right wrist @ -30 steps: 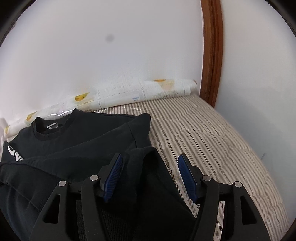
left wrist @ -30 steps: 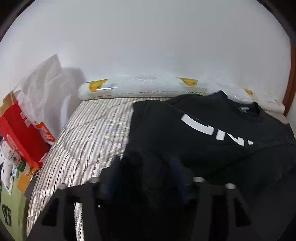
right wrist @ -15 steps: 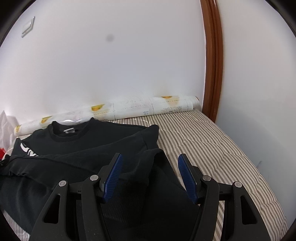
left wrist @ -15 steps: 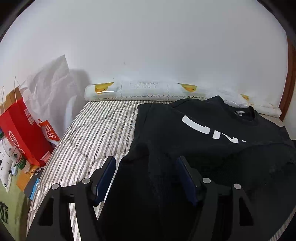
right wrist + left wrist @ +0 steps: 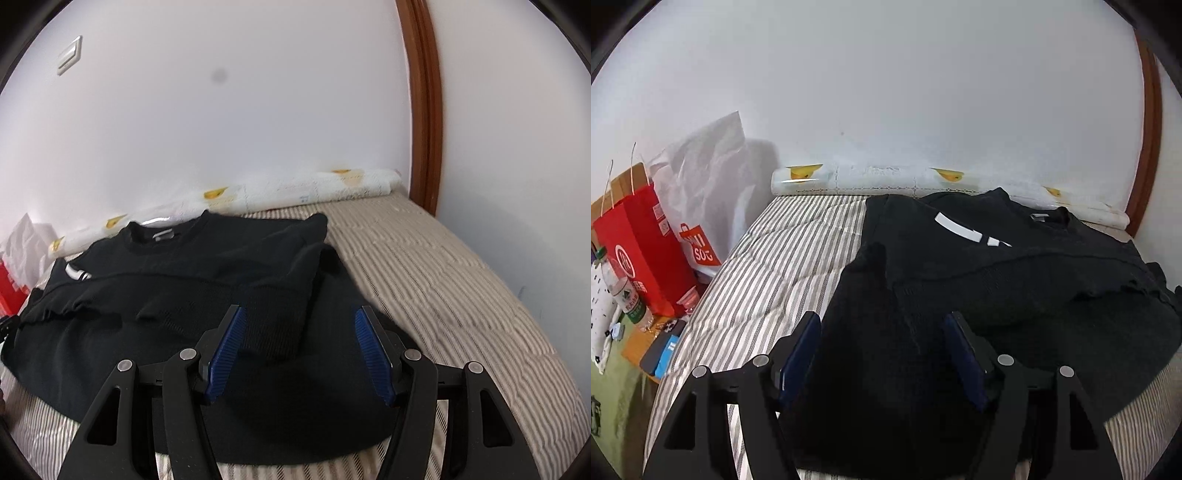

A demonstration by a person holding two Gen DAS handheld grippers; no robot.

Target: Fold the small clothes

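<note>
A black sweatshirt (image 5: 997,280) with white lettering (image 5: 956,227) lies on the striped bed (image 5: 775,266), its lower part folded up over the chest. My left gripper (image 5: 882,325) hovers open over the garment's left side, the cloth lying loose beneath the blue pads (image 5: 803,343). In the right wrist view the same sweatshirt (image 5: 184,266) shows its collar label (image 5: 164,235). My right gripper (image 5: 299,325) stands open over the garment's right edge, with nothing pressed between its pads (image 5: 373,354).
A rolled white sheet with yellow prints (image 5: 879,181) lies along the wall behind the bed. Left of the bed stand a red paper bag (image 5: 639,251), a white bag (image 5: 709,184), a bottle (image 5: 626,295) and phones (image 5: 661,350). A wooden door frame (image 5: 424,110) rises at right. Bare striped mattress (image 5: 443,280) lies to the right.
Both grippers have drawn back from the sweatshirt, so more of the bed shows. The left jaws widened and the cloth bunched between them now lies flat.
</note>
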